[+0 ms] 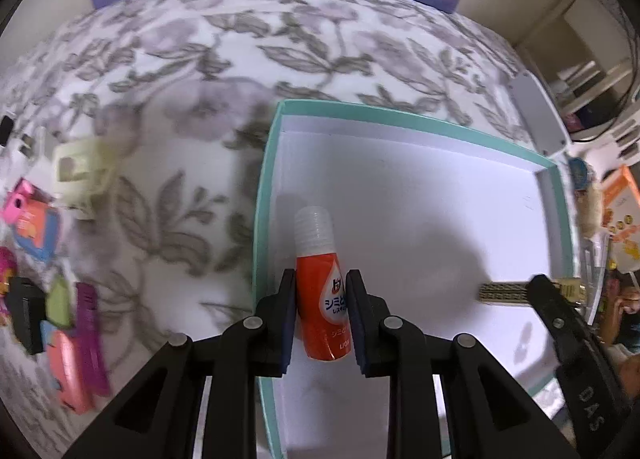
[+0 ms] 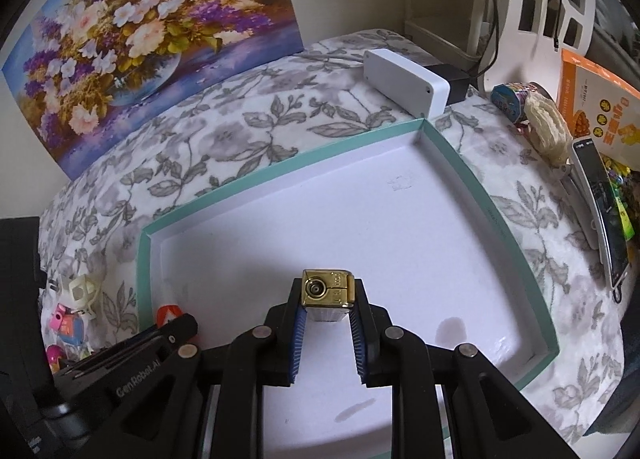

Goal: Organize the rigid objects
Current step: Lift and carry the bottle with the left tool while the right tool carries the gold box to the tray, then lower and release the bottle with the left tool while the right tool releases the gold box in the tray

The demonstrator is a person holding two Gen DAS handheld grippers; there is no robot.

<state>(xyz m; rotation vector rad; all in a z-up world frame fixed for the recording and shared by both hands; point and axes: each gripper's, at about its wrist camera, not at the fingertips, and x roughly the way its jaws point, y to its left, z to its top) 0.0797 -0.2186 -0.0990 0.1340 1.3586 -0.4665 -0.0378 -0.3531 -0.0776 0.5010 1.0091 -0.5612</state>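
Observation:
A shallow teal-rimmed box (image 1: 264, 195) with a white floor lies on a floral cloth. My left gripper (image 1: 321, 279) is shut on a small orange bottle (image 1: 322, 287) with a clear ribbed cap, held over the box's left side. My right gripper (image 2: 326, 287) is shut on a gold lighter (image 2: 327, 291), which hangs above the white floor of the box (image 2: 492, 215). In the left wrist view the lighter (image 1: 504, 293) and the right gripper's fingers (image 1: 548, 299) show at the box's right edge. The orange bottle (image 2: 167, 314) and the left gripper's body appear at lower left in the right wrist view.
Small toys and clips (image 1: 48, 291) lie on the cloth left of the box, with a pale cube toy (image 1: 82, 171). A white rectangular case (image 2: 404, 79) sits behind the box. A phone (image 2: 600, 211), tape roll (image 2: 508, 99) and orange book (image 2: 600, 115) crowd the right. A flower painting (image 2: 140, 39) leans at the back.

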